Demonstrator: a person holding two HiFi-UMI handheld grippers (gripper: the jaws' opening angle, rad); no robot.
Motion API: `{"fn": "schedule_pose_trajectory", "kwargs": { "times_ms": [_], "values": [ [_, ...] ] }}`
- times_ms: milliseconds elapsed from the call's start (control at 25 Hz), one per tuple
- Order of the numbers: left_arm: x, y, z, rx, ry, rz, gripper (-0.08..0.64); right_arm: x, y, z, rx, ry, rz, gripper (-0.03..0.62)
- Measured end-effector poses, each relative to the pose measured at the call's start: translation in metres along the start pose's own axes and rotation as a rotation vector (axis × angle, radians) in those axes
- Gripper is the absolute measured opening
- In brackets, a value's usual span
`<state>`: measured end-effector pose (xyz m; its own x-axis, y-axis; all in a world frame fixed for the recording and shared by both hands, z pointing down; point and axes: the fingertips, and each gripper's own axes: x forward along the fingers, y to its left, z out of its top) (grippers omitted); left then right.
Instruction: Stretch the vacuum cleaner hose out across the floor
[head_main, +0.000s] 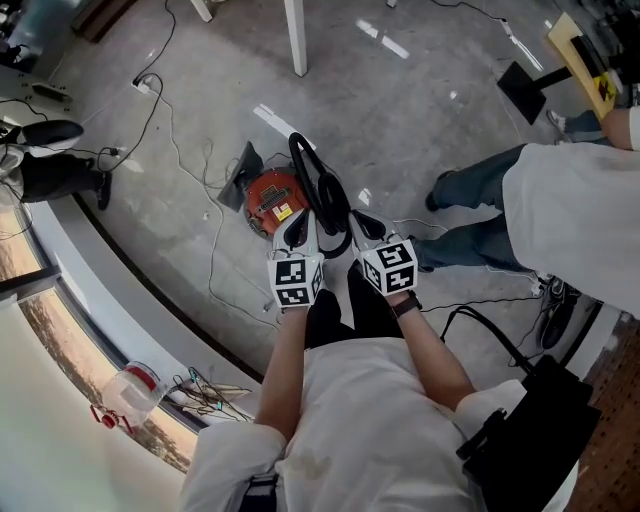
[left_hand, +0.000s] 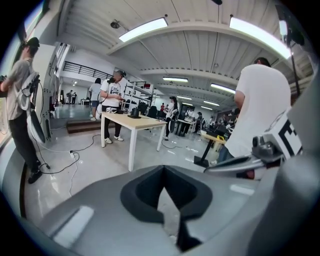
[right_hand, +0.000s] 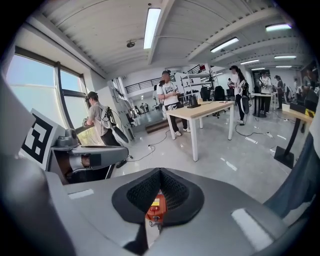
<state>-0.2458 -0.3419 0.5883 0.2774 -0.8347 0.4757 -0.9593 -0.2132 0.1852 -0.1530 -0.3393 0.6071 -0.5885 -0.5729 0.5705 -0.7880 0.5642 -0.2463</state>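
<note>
The black looped vacuum hose (head_main: 322, 195) is lying on the grey concrete floor (head_main: 420, 110), just beside the round orange vacuum cleaner (head_main: 272, 197). Near it, the left hand-held gripper (head_main: 297, 230) and right hand-held gripper (head_main: 362, 224) are being held with jaws together, empty.

Both arms out ahead and angled down: left forearm (head_main: 285, 360) and right forearm (head_main: 437, 352) run nearly parallel. Left tongs (head_main: 299, 228) are pressed tip to tip, nothing gripped. Right tongs (head_main: 366, 226) are closed too, only a sliver showing behind the tips. They sit near each other, apart.
</note>
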Motion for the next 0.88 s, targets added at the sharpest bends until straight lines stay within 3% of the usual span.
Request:
{"fn": "schedule_pose_trajectory", "kwargs": {
  "times_ms": [880],
  "values": [
    [0.031, 0.032, -0.116, -0.094, 0.204, 0.078, 0.003, 0.1, -0.021, -0.126, 0.031, 0.283, 0.122, -0.006]
  ]
}}
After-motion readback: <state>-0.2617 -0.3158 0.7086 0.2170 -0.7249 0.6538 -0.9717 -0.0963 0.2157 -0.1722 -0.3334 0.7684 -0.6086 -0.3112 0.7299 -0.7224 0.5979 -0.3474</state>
